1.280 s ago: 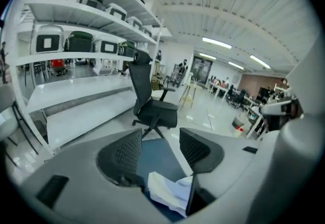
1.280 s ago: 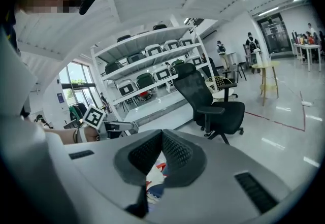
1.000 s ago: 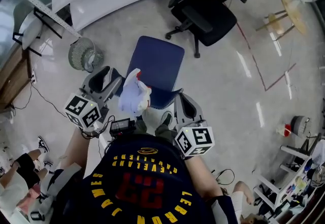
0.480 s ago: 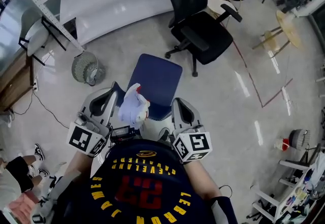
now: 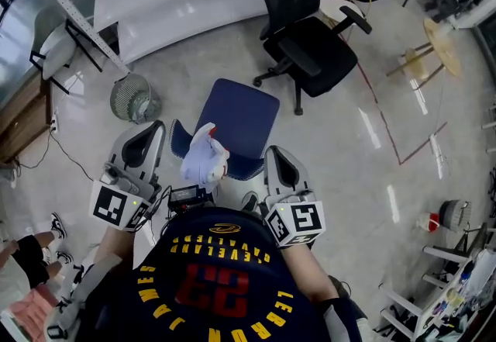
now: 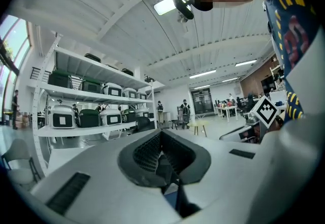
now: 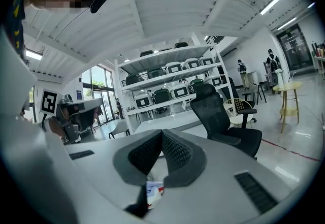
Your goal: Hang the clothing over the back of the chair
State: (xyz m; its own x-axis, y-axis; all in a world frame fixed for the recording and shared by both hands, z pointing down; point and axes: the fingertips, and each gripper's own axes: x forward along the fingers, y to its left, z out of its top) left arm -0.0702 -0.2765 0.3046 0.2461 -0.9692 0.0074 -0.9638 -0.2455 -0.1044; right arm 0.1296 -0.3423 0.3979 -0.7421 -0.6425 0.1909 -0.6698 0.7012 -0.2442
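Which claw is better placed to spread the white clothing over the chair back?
Probably right: the right claw, shut, has the white clothing showing just past its jaws; the left claw, also shut, sees only blue chair.

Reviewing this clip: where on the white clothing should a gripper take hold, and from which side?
Probably the raised crumpled peak of the white clothing, from above on the person's side. It sits bunched on the blue chair at its near edge, so its upper folds stand free.

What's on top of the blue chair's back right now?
A white garment with red trim drapes over the back of the blue chair. The backrest's top edge beneath it is covered.
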